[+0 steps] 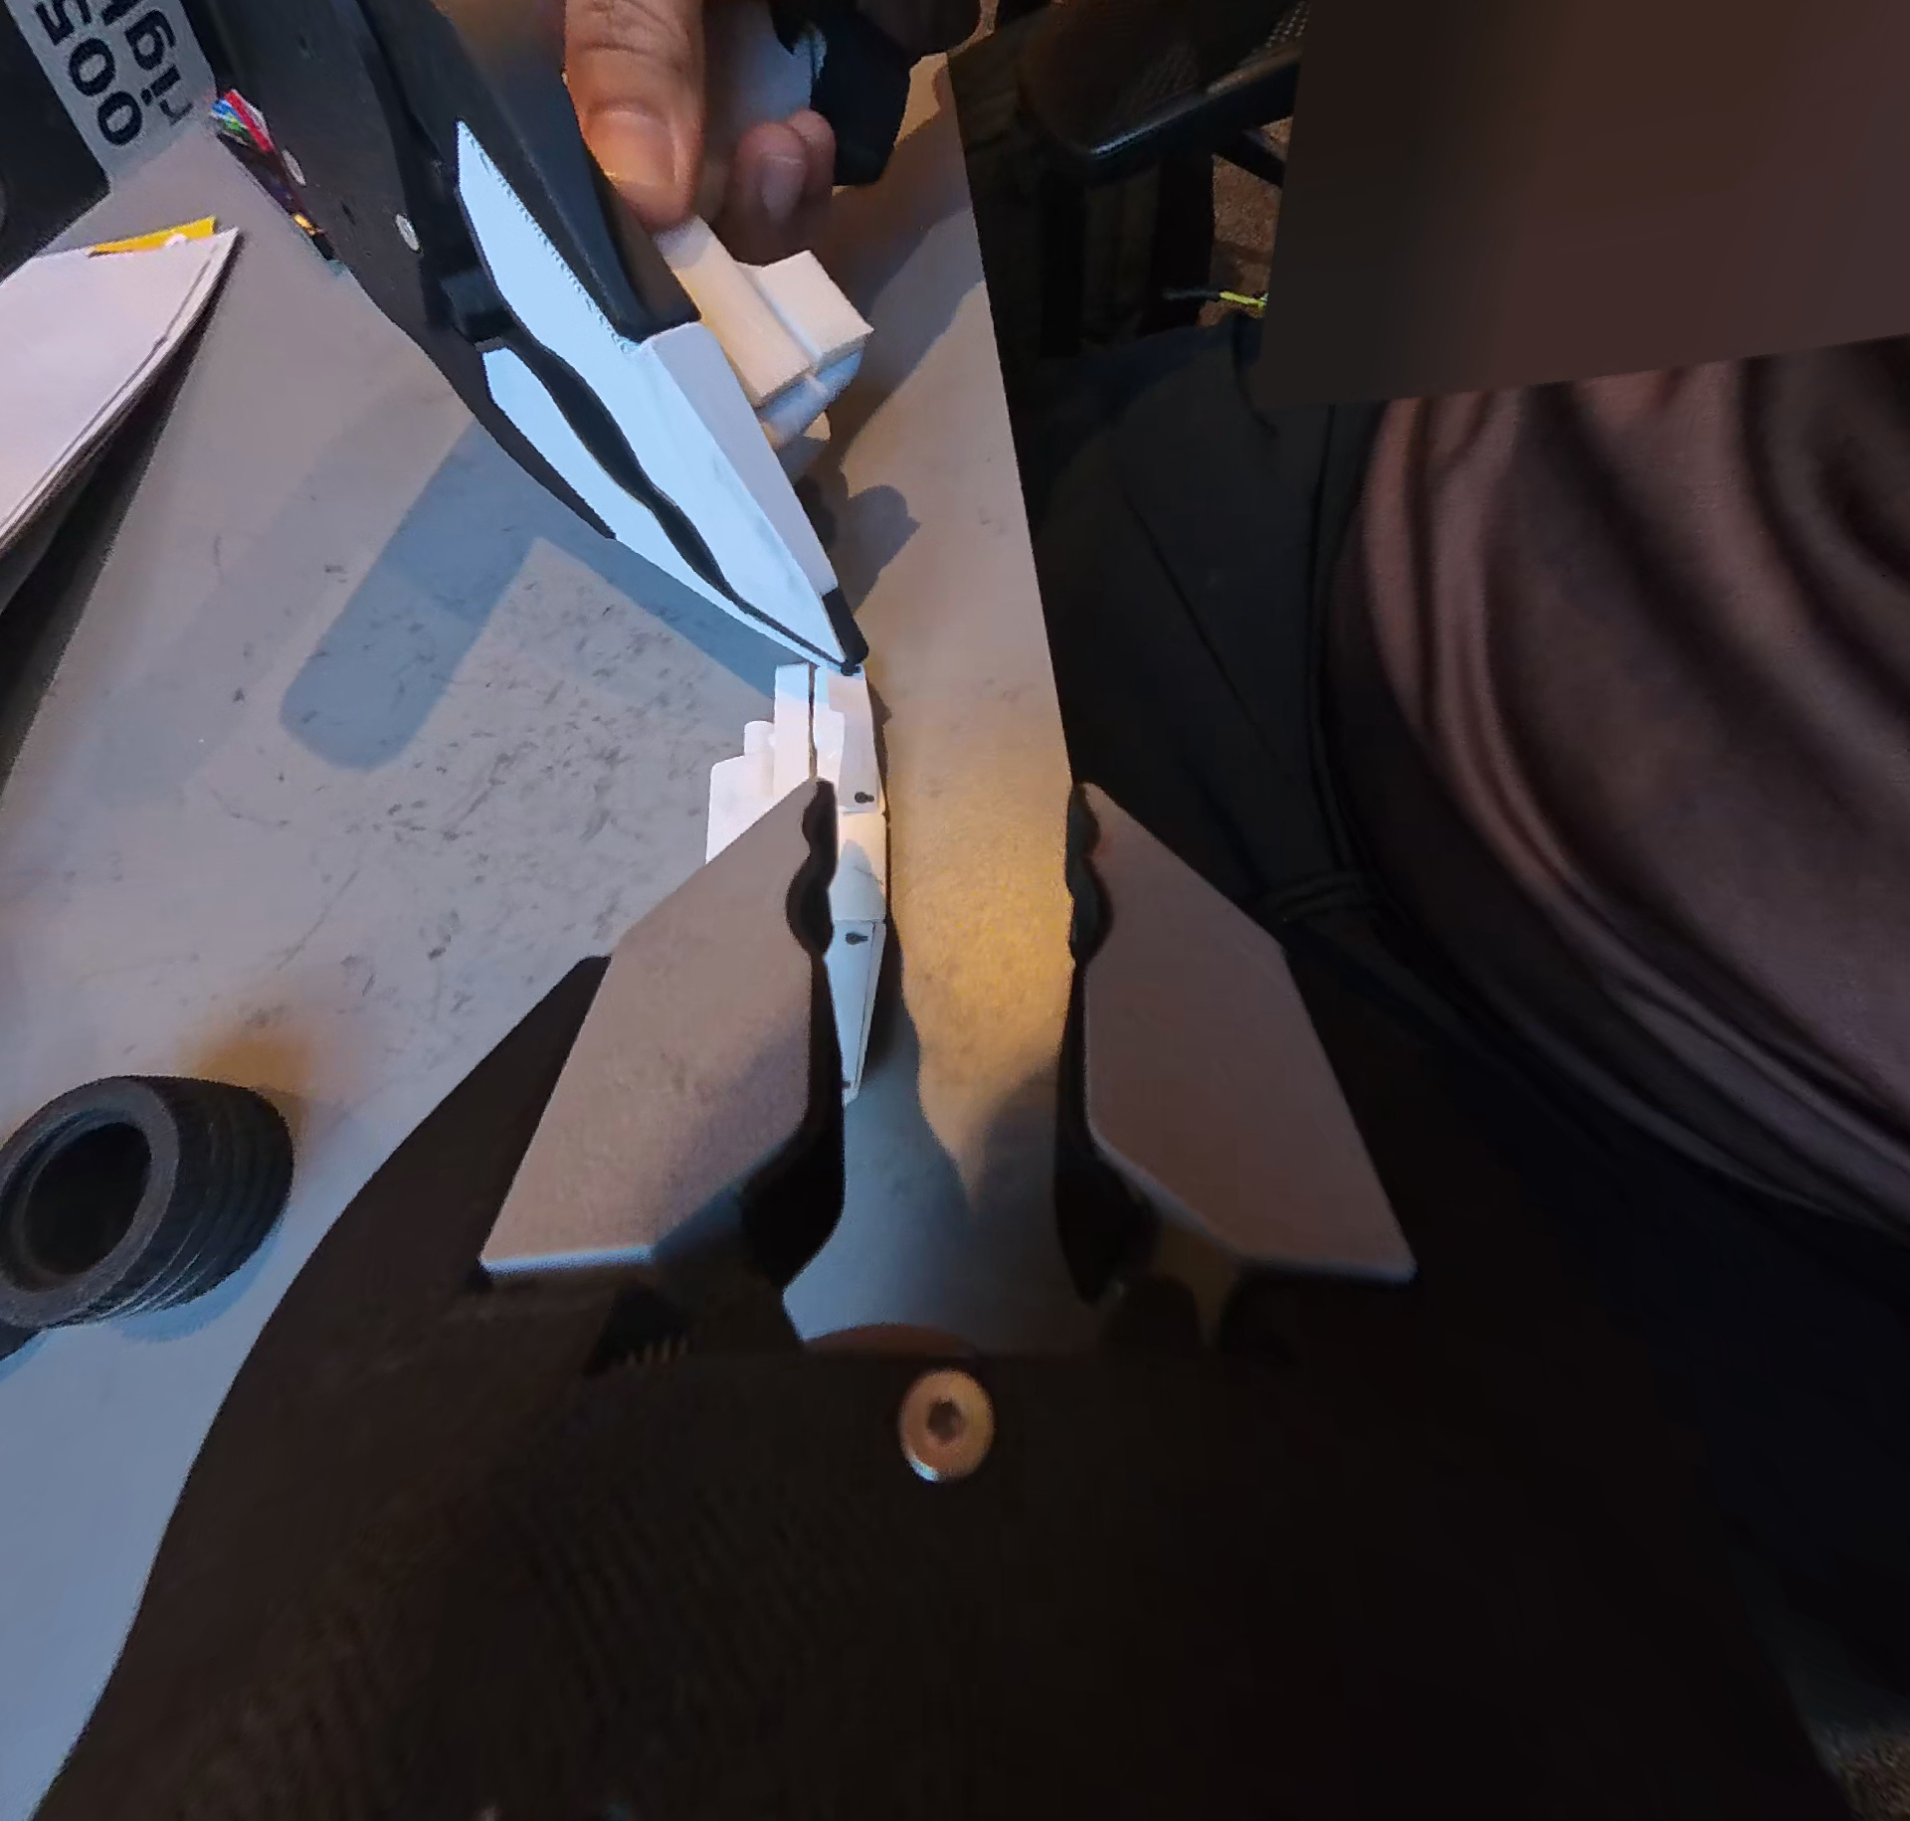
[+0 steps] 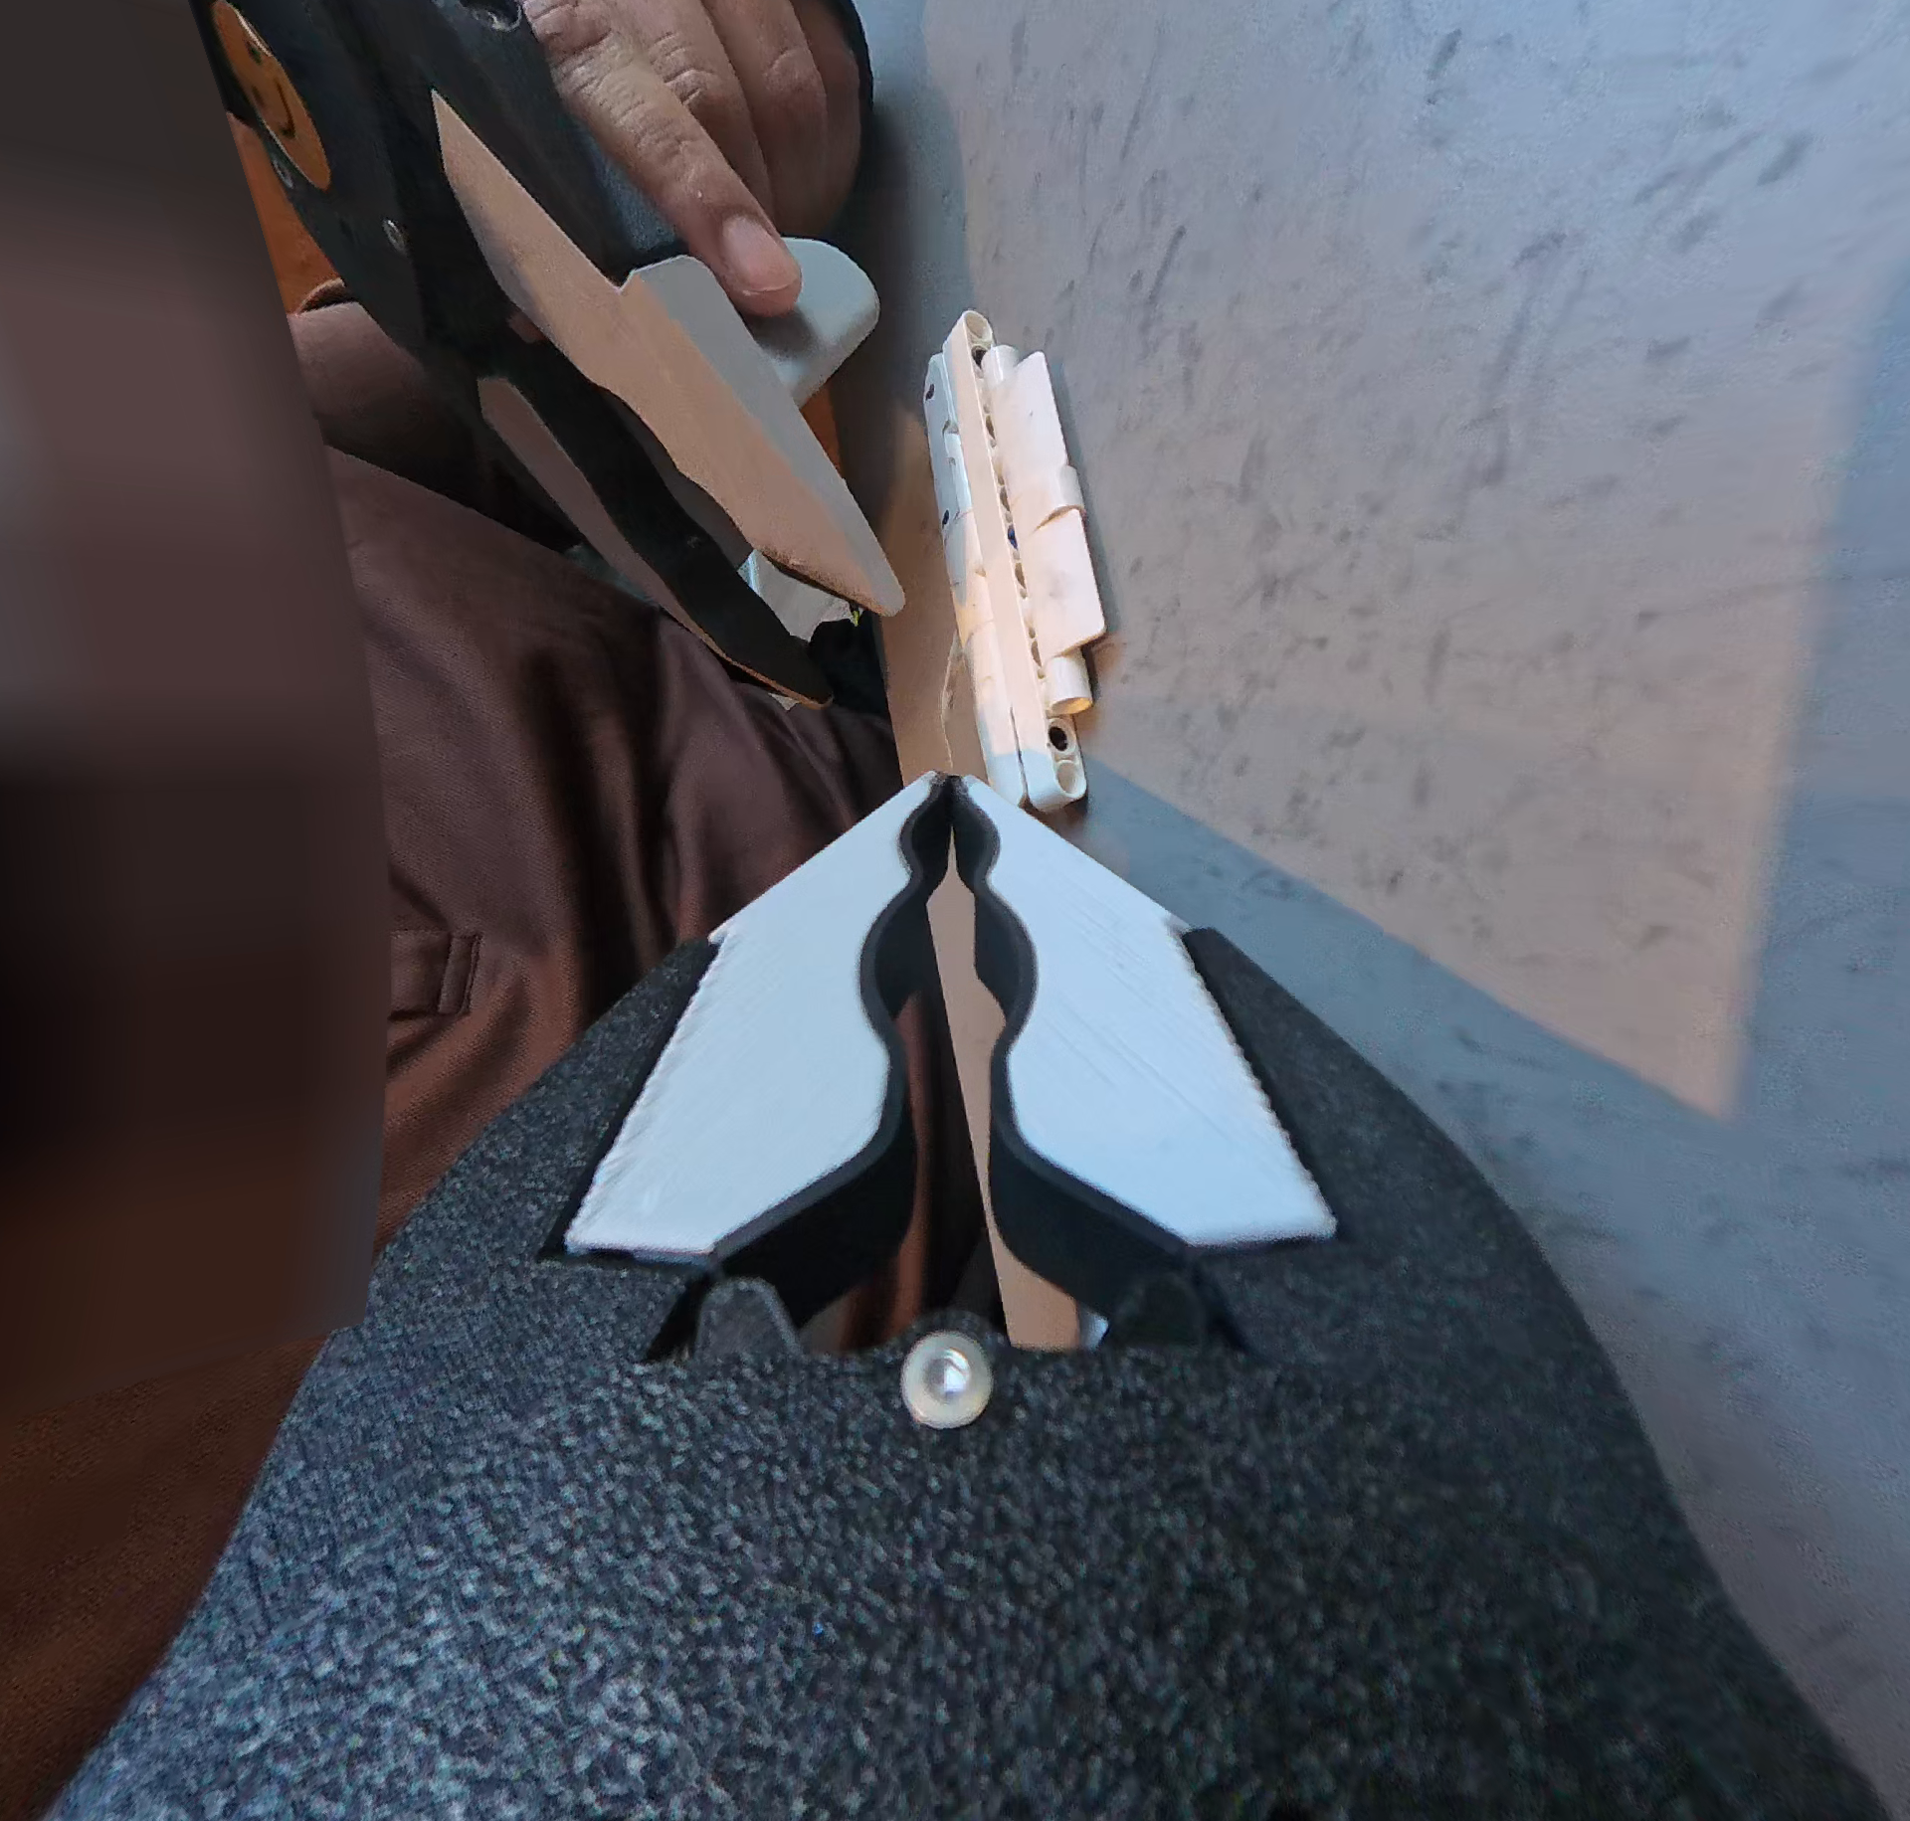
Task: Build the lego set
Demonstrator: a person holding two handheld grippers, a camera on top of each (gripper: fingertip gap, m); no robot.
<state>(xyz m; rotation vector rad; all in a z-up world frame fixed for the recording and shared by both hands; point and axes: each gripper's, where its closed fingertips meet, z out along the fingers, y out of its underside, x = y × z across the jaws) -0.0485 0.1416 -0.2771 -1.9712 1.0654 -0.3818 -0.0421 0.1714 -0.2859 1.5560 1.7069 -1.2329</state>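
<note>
A long white lego assembly point(image 1: 850, 847) lies flat along the edge of the grey table point(image 1: 413, 790). My left gripper point(image 1: 951, 821) is open around it: its left finger is against the assembly's side, and its right finger hangs past the table edge. My right gripper point(image 1: 850, 658) comes in from the upper left, shut, with its tip touching the assembly's far end. In the right wrist view the right gripper point(image 2: 946, 790) is shut with nothing visible between its tips, just short of the assembly point(image 2: 1018, 552). The left gripper point(image 2: 837, 635) shows beyond, beside the assembly.
A black ribbed tyre point(image 1: 114, 1193) lies on the table at the left. White folded paper point(image 1: 93, 356) lies at the far left. A person's torso point(image 1: 1602, 841) is close beyond the table edge point(image 1: 1034, 635). A dark chair point(image 1: 1137, 97) stands behind. The gap from one gripper's tips to the other's is roughly 4 cm.
</note>
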